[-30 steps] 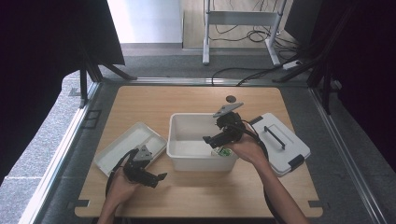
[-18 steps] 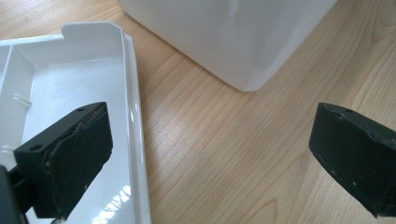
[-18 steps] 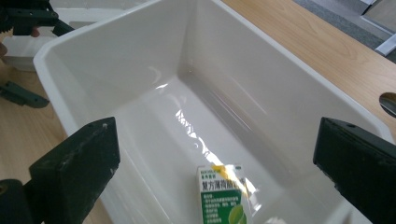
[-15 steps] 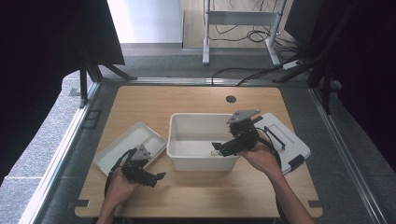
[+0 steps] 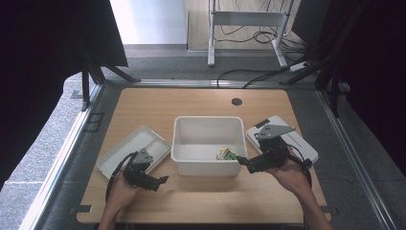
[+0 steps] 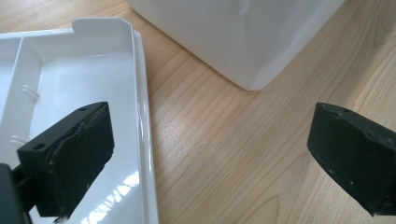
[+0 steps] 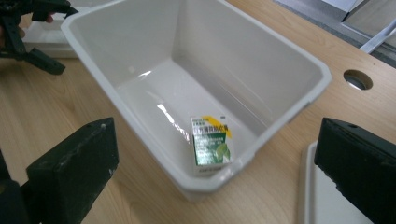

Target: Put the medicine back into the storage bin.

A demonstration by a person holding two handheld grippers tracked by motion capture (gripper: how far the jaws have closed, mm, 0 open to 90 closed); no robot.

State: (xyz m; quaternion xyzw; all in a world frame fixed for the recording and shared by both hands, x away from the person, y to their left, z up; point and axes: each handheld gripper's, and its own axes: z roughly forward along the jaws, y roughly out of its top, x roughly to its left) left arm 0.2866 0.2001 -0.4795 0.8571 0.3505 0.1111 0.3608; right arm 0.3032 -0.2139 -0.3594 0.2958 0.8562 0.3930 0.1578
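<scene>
Wood-grain table (image 5: pixel 201 100), glossy rect. bin (image 5: pixel 208 123)

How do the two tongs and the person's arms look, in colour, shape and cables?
Both the left tongs and the right tongs are black, each with two blocky black jaws and a grey three-cornered plate on top. A black cable loops from each. The forearms are bare; no sleeves show.

A white bin (image 5: pixel 208 125) holds a small carton (image 7: pixel 211 144) printed green and white with a yellow band, at 3 and 9 o'clock of it lie a white lid (image 5: pixel 299 141) and white tray (image 5: pixel 125 148), on a pale wood-grain tabletop (image 5: pixel 191 100).
</scene>
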